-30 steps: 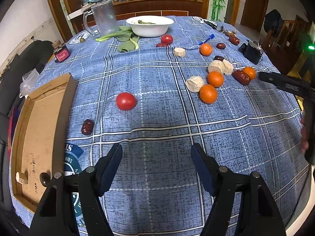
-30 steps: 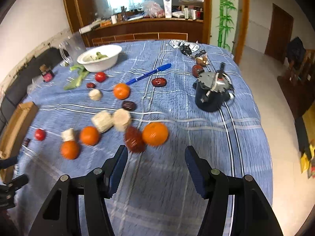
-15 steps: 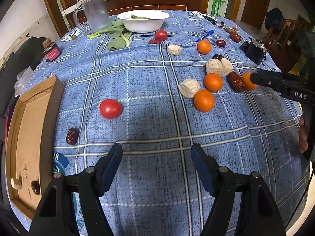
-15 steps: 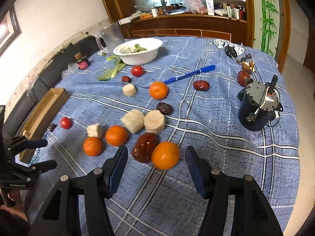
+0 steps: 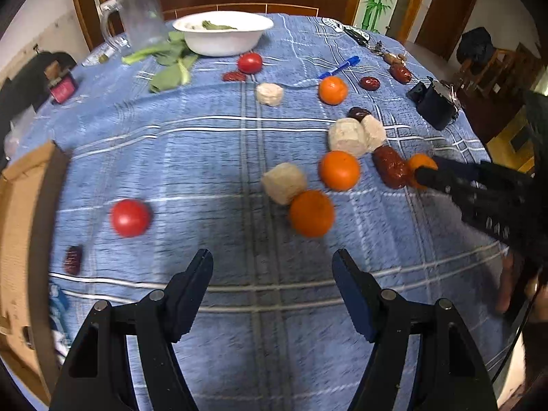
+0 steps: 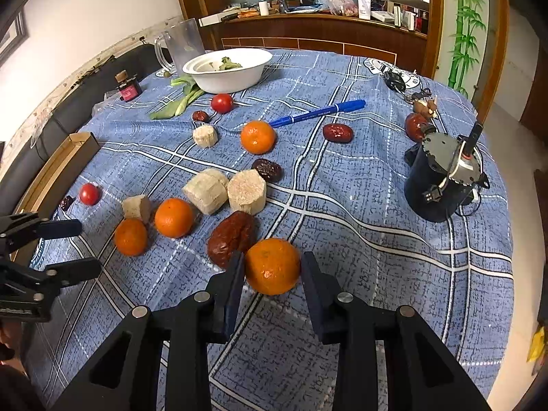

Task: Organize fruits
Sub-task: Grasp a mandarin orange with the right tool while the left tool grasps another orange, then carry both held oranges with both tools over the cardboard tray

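Note:
Several oranges, tomatoes, red dates and pale cut chunks lie scattered on the blue checked tablecloth. My right gripper (image 6: pixel 272 272) is closing on the nearest orange (image 6: pixel 272 265), which sits on the cloth with a pad against each side. A large red date (image 6: pixel 233 236) lies just left of it. In the left wrist view the same gripper (image 5: pixel 424 173) reaches in from the right onto that orange (image 5: pixel 419 161). My left gripper (image 5: pixel 272 269) hangs open above bare cloth, with an orange (image 5: pixel 311 213) just beyond its fingertips and a tomato (image 5: pixel 130 217) to the left.
A cardboard box (image 5: pixel 20 205) stands at the table's left edge. A white bowl (image 6: pixel 233 77) with greens, a clear pitcher (image 5: pixel 140 17) and a small bottle are at the back. A black cylindrical device (image 6: pixel 441 185) and a blue pen (image 6: pixel 318 113) are on the right.
My right gripper's jaws have narrowed from wide open onto the nearest orange. The left gripper has drifted right towards the fruit cluster, still open.

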